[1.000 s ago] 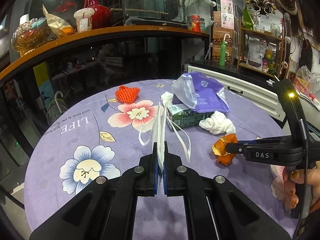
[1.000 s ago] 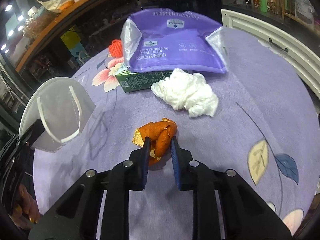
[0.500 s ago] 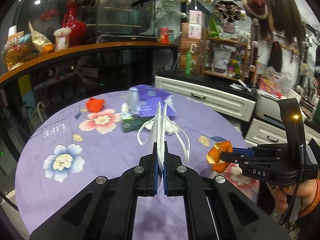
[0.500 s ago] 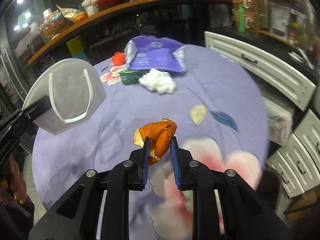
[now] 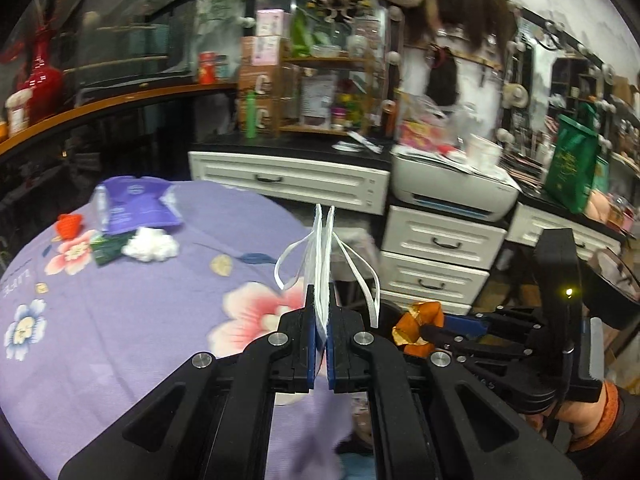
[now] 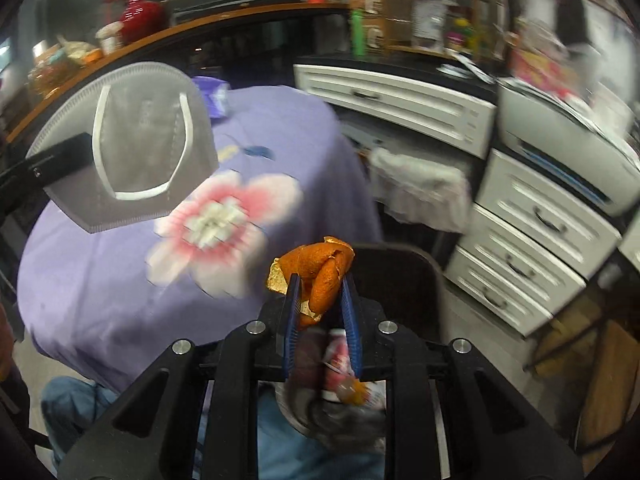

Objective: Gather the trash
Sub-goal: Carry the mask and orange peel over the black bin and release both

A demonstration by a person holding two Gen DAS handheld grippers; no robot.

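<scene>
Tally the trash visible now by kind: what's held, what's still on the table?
Held, face mask: 1
Held, orange peel: 1
On table, crumpled white tissue: 1
On table, purple tissue pack: 1
On table, green carton: 1
On table, orange-red foam net: 1
Total: 6

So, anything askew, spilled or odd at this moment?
Nothing spilled. The left gripper is shut on a folded white face mask, the right gripper on orange peel. A crumpled tissue lies on the table.
</scene>
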